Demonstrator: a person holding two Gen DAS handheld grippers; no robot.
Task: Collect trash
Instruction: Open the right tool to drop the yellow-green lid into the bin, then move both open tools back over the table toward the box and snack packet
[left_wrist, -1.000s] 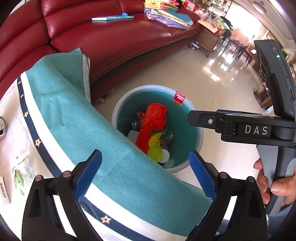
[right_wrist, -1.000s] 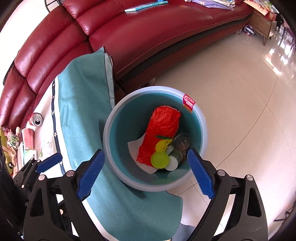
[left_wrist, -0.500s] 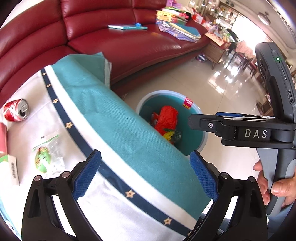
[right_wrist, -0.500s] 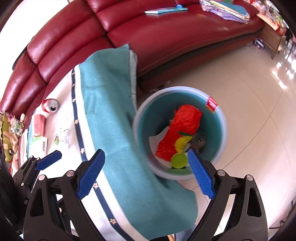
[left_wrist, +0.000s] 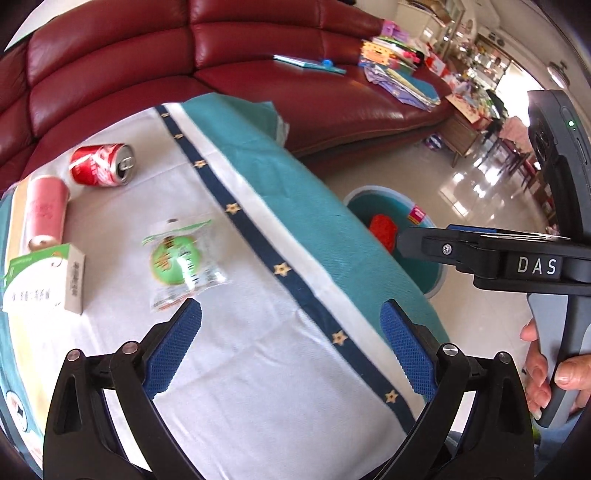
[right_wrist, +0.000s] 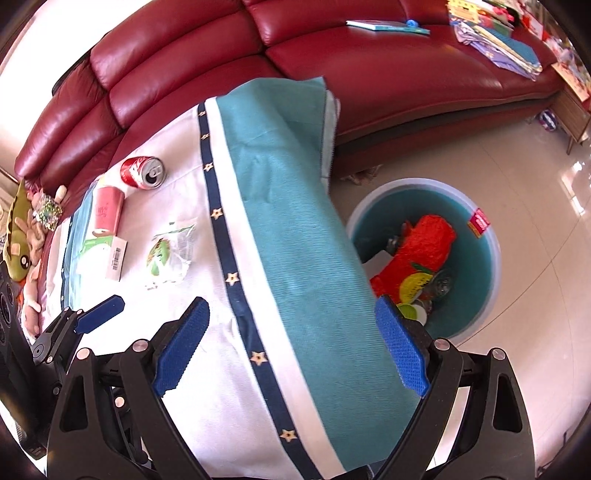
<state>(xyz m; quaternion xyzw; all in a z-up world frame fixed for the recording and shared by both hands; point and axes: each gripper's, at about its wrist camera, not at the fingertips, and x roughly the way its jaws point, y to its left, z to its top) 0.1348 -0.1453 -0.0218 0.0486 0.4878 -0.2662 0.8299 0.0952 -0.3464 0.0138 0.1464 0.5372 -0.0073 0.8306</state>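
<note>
Both grippers, left gripper (left_wrist: 290, 341) and right gripper (right_wrist: 291, 341), gape empty; bin (right_wrist: 493, 258) holds trash, while soda can (left_wrist: 101, 165), pink cup (left_wrist: 45, 210), box (left_wrist: 44, 278) and wrapper (left_wrist: 179, 262) remain

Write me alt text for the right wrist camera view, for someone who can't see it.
The open right gripper, holding nothing, hangs over a table covered by a white and teal cloth, where a red soda can, a pink cup, a small box and a clear wrapper lie. On the floor to the right, a round bin holds trash.
</note>
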